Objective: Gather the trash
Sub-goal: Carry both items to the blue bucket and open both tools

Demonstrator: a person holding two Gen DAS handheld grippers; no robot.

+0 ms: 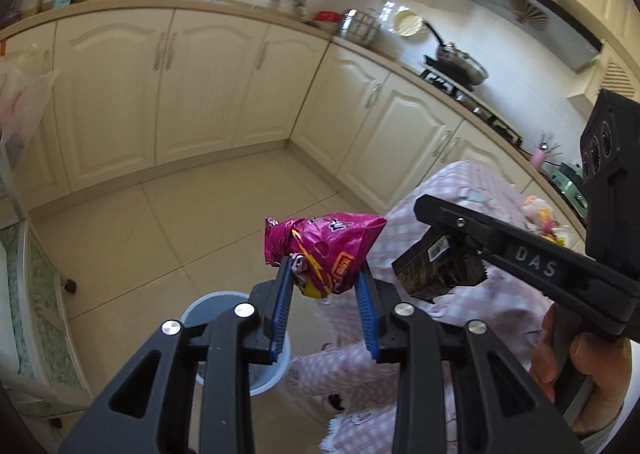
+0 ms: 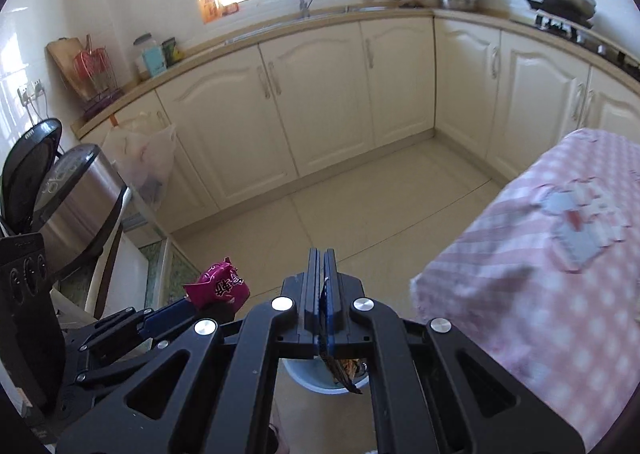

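Note:
My left gripper (image 1: 326, 268) is shut on a crumpled magenta snack bag (image 1: 324, 250) and holds it in the air above the floor. The bag also shows in the right wrist view (image 2: 220, 288). My right gripper (image 2: 323, 254) is shut on a dark wrapper (image 2: 342, 372); in the left wrist view the wrapper (image 1: 436, 268) hangs from its jaws beside the magenta bag. A light blue bin (image 1: 260, 370) stands on the floor below both grippers, its rim also in the right wrist view (image 2: 320, 386).
A table with a pink checked cloth (image 2: 540, 294) stands at the right. Cream kitchen cabinets (image 2: 320, 101) run along the far walls. A steel pedal bin (image 2: 76, 201) and a plastic bag (image 2: 148, 161) are at the left. The floor is tiled.

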